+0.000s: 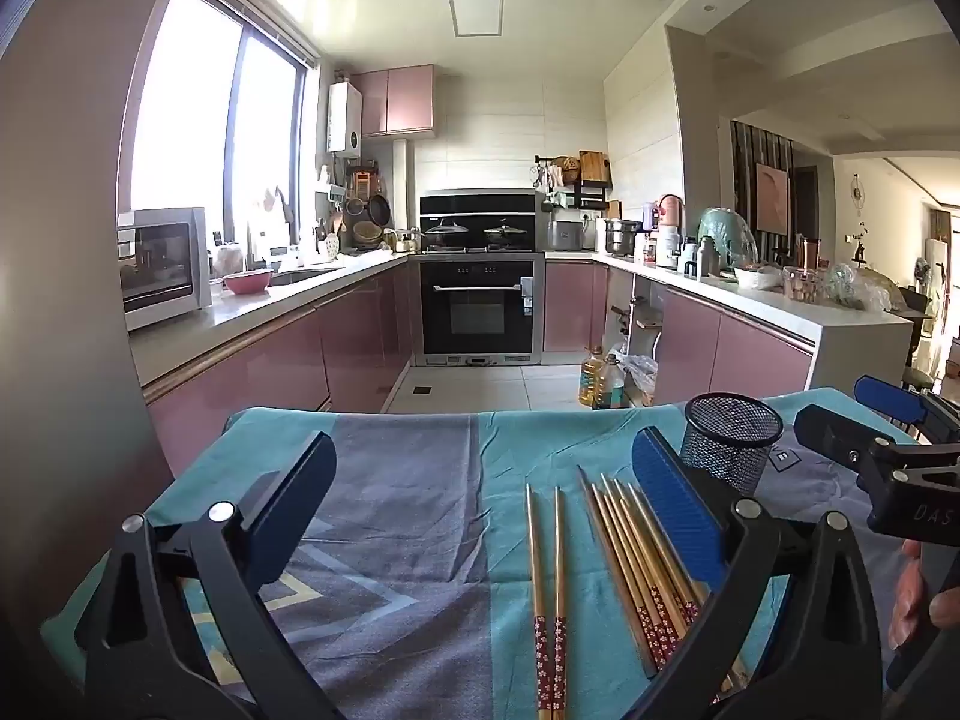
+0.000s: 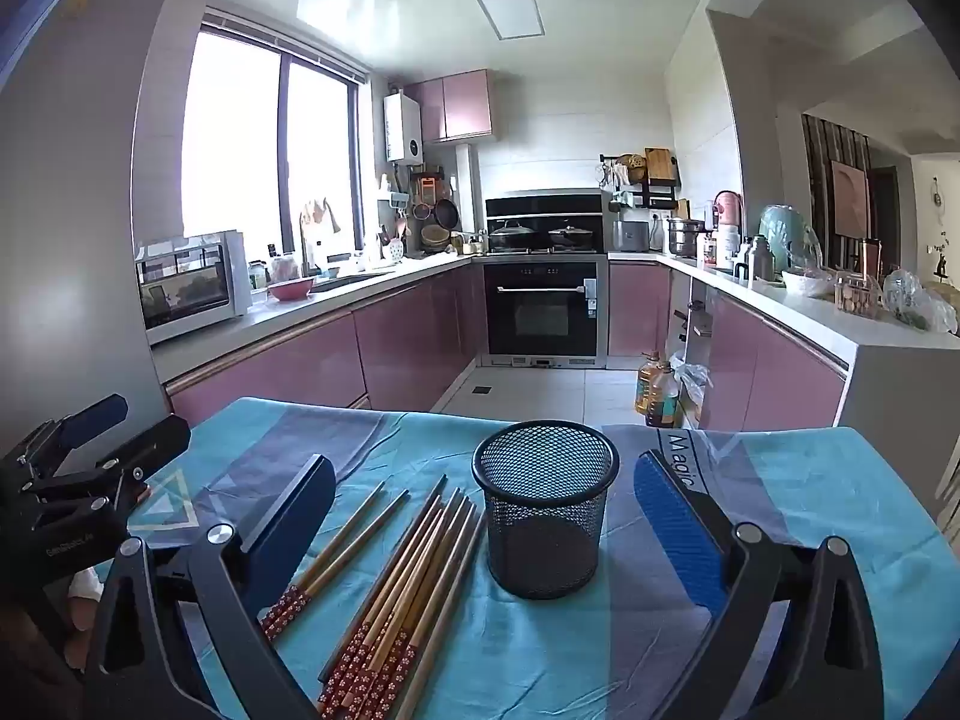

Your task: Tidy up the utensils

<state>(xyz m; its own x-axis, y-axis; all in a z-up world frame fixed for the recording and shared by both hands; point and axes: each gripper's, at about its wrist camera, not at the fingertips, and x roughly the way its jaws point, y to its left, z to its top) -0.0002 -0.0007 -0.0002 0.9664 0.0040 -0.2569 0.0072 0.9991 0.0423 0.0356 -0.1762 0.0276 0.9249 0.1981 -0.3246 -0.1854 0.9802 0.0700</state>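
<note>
Nothing is yet being stored: the mesh cup (image 2: 545, 516) is standing empty, and all chopsticks (image 2: 408, 588) are lying on the cloth (image 2: 810, 540). Both the left gripper (image 1: 480, 516) and the right gripper (image 2: 486, 534) are being held wide apart, grasping nothing.

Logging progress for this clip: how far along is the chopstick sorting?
Nothing looks done: the mesh cup stands upright and empty. Nothing is in hand either; the left gripper and right gripper are both open above the cloth. Left to do: the separate pair and the larger chopstick bundle lie flat beside the cup.
</note>
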